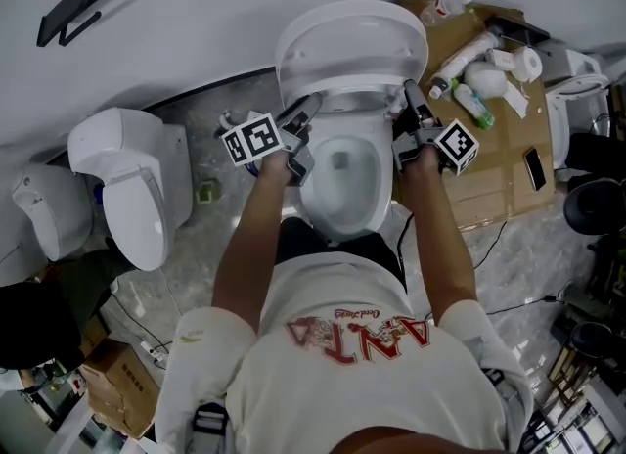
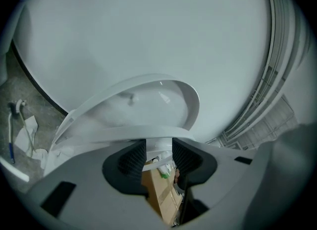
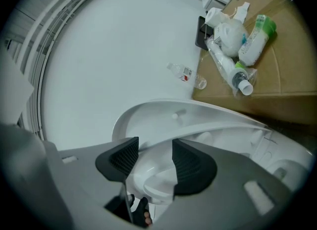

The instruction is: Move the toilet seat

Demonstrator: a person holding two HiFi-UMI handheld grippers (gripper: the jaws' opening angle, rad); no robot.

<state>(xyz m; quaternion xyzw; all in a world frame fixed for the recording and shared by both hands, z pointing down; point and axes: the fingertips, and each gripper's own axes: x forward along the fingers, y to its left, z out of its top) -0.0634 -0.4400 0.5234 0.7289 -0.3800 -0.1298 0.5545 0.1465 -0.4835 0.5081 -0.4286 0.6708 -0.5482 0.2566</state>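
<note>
A white toilet stands in front of me, its lid (image 1: 352, 41) upright against the wall and its bowl (image 1: 342, 173) uncovered. The toilet seat (image 1: 344, 100) is tilted up off the rim, just below the lid. My left gripper (image 1: 301, 110) is at the seat's left side and my right gripper (image 1: 409, 100) is at its right side. In the left gripper view the seat's edge (image 2: 124, 135) runs between the pads of the left gripper (image 2: 159, 147). The right gripper view shows the seat band (image 3: 218, 126) caught between the pads of the right gripper (image 3: 154, 149). Both grippers are shut on it.
Two more white toilets (image 1: 137, 188) (image 1: 49, 212) stand to the left. Flattened cardboard (image 1: 489, 178) lies to the right with bottles (image 1: 469, 100), tissue and a phone (image 1: 535, 168) on it. A black holder (image 1: 68, 12) hangs on the wall. A cardboard box (image 1: 117, 374) sits at lower left.
</note>
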